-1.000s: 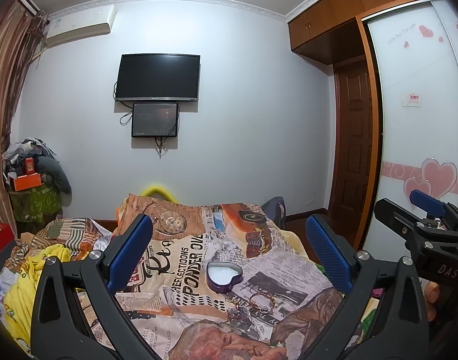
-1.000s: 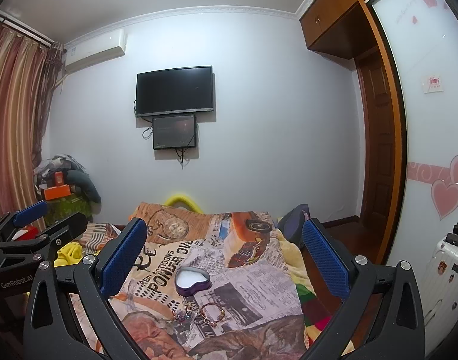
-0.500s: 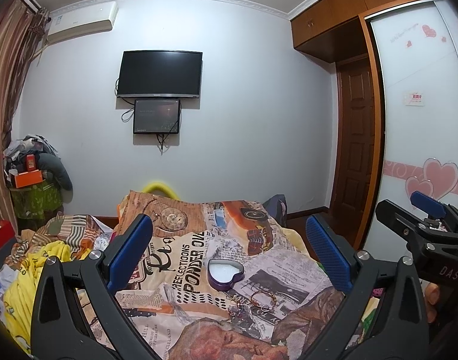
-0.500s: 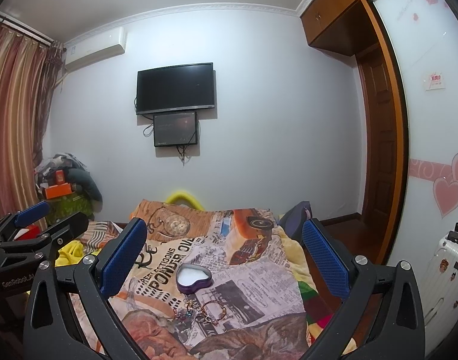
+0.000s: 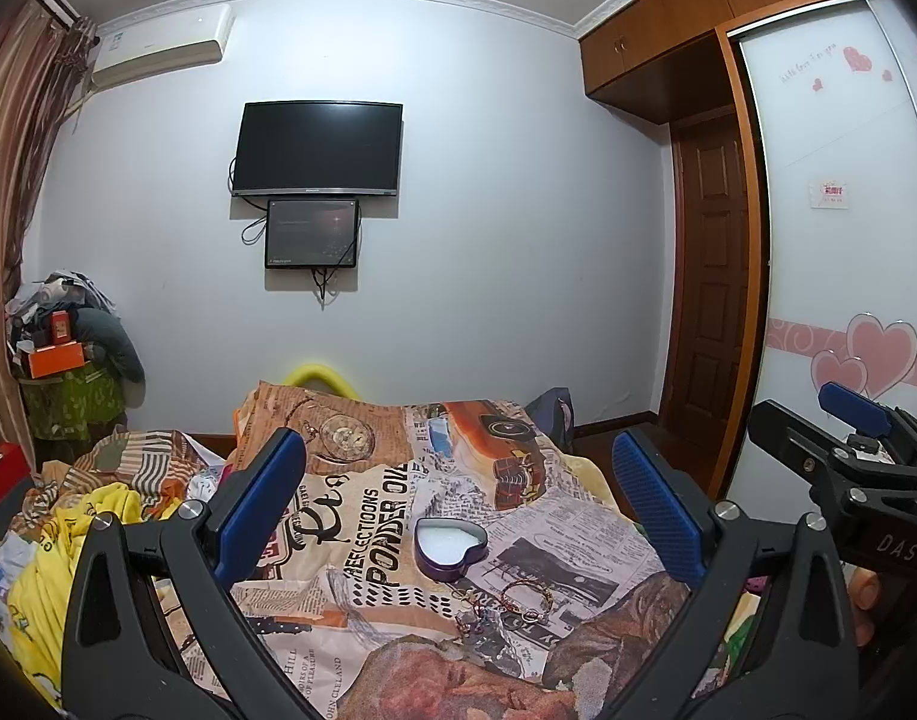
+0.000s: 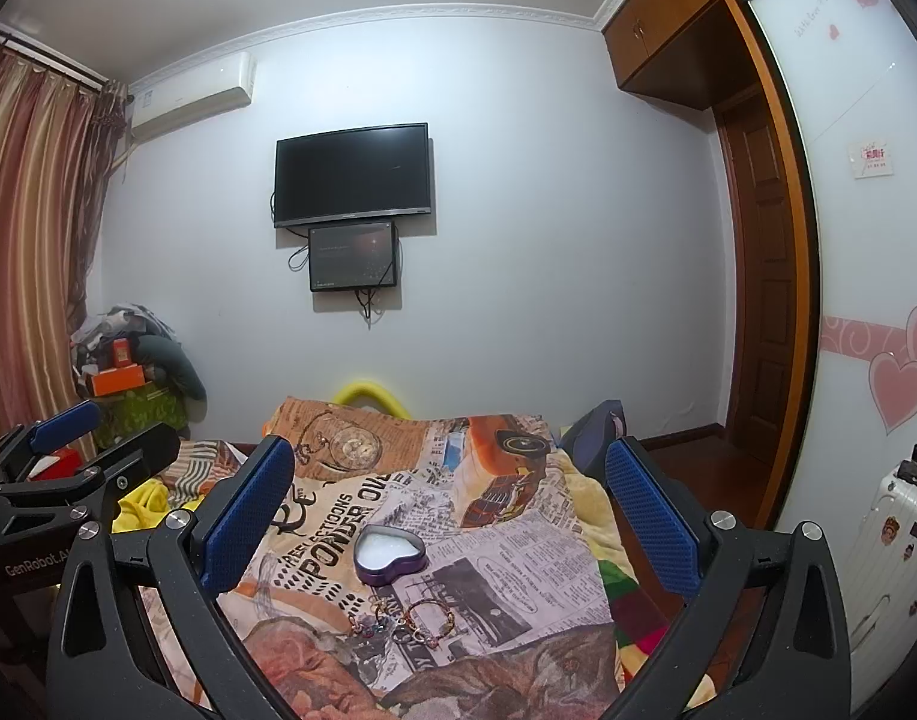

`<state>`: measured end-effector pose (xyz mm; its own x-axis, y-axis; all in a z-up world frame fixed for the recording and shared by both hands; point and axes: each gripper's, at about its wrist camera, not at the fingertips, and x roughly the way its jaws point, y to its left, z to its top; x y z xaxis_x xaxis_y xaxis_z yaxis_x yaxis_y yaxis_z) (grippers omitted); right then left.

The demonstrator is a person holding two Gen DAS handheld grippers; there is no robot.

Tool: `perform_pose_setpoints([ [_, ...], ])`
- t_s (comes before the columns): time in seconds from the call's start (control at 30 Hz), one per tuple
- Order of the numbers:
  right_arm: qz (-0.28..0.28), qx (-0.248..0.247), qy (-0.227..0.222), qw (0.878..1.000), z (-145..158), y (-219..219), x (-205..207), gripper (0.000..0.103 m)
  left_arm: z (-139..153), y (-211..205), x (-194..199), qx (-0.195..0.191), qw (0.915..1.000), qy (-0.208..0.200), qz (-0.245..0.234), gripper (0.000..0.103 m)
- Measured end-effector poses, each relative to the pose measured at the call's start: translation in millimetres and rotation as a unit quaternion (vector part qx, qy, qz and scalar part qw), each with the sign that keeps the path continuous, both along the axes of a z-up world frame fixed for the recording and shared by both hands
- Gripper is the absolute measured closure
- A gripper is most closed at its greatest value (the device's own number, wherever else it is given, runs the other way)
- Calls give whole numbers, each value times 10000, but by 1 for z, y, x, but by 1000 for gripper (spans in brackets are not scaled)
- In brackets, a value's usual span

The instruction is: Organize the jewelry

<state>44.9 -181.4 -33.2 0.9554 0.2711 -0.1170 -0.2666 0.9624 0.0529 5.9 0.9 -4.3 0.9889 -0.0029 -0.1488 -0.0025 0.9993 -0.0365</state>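
An open purple heart-shaped box (image 5: pixel 450 547) with a white lining lies on the printed bedspread (image 5: pixel 362 516); it also shows in the right wrist view (image 6: pixel 390 553). Several bracelets and rings (image 5: pixel 506 600) lie in a loose pile just in front of the box, seen too in the right wrist view (image 6: pixel 404 618). My left gripper (image 5: pixel 458 480) is open and empty, held above the bed short of the jewelry. My right gripper (image 6: pixel 449 480) is open and empty, held likewise. Each gripper shows at the edge of the other's view.
Crumpled yellow and striped clothes (image 5: pixel 86 516) lie on the bed's left side. A cluttered stand with an orange box (image 5: pixel 53 360) is at the far left. A wardrobe with heart decals (image 5: pixel 848 300) and a white suitcase (image 6: pixel 890 528) stand on the right.
Both views have shifted slightly, with the box and jewelry sitting a little higher in frame. Both grippers stay open; nothing on the bed has moved.
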Motion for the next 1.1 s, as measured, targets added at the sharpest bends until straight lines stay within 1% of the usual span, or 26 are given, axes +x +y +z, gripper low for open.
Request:
perform_pose_setpoints([
  [0.53, 2, -8, 12, 10000, -1, 0, 0, 0, 0, 0, 1, -17, 10000, 19, -12, 0],
  [0.8, 16, -37, 93, 9999, -4, 2, 2, 0, -1, 0, 8, -16, 10000, 82, -20, 0],
  [0.93, -5, -54, 180, 9998, -6, 0, 8, 0, -7, 2, 17, -16, 9998, 191, -17, 0],
  [1.1, -68, -71, 426, 9990, -16, -3, 22, 0, -17, 4, 32, -25, 9992, 397, 3, 0],
])
